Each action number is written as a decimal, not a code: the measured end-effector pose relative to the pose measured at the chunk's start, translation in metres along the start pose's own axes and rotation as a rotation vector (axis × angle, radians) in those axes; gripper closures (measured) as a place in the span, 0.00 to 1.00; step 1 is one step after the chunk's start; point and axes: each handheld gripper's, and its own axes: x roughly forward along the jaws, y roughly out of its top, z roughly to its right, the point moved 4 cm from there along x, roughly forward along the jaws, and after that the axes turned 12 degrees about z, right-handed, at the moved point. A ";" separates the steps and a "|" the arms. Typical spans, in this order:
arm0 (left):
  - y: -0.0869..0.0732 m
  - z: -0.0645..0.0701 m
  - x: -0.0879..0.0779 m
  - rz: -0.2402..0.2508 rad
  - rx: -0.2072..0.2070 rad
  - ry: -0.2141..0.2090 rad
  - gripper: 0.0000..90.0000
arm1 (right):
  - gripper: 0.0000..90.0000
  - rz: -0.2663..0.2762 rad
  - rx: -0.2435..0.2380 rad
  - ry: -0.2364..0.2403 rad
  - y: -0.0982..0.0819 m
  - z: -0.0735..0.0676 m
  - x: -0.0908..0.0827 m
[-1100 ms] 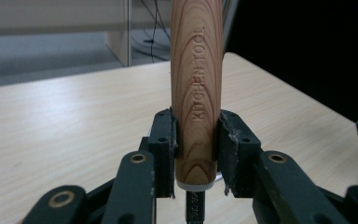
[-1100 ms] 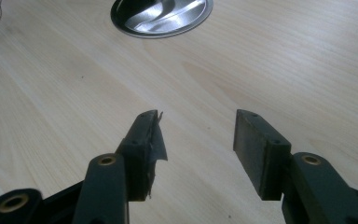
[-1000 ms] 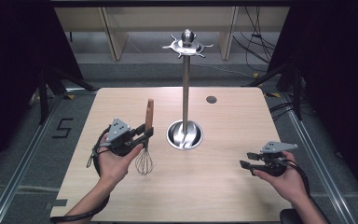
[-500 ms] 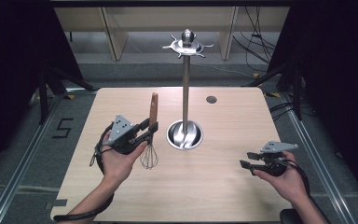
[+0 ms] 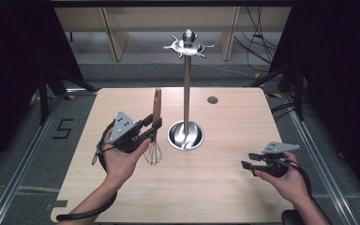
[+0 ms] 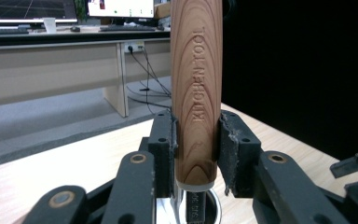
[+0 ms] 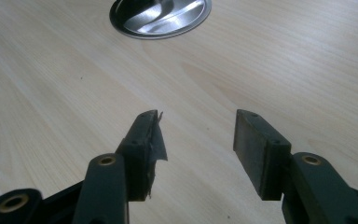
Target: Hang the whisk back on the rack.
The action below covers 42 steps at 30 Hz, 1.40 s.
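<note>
My left gripper (image 5: 153,127) clamps the wooden handle of the wire whisk (image 5: 155,123), which stands upright, wire loops hanging just above the pale wooden table (image 5: 122,197). Just right of the whisk stands the tall steel utensil stand (image 5: 186,93), its round base near the loops, hooked crown well above. Open tabletop lies toward my near edge. My right gripper (image 5: 245,160) hovers over the right side near the front edge, jaws apart, nothing between them
</note>
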 end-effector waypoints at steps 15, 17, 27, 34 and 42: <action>0.016 0.009 0.008 0.063 0.015 0.023 0.76 | 0.57 0.005 0.024 -0.004 0.000 -0.002 0.000; 0.018 0.011 0.009 0.075 0.017 0.030 0.76 | 0.57 -0.003 0.024 -0.002 0.000 -0.002 0.000; 0.029 0.016 0.015 0.108 0.021 0.051 0.76 | 0.57 0.009 0.031 -0.003 0.000 -0.002 0.000; 0.033 0.017 0.017 0.123 0.021 0.066 0.76 | 0.57 0.007 0.037 0.005 0.000 -0.002 0.000; 0.040 0.020 0.021 0.139 0.021 0.075 0.76 | 0.57 0.008 0.023 -0.005 0.000 -0.001 0.001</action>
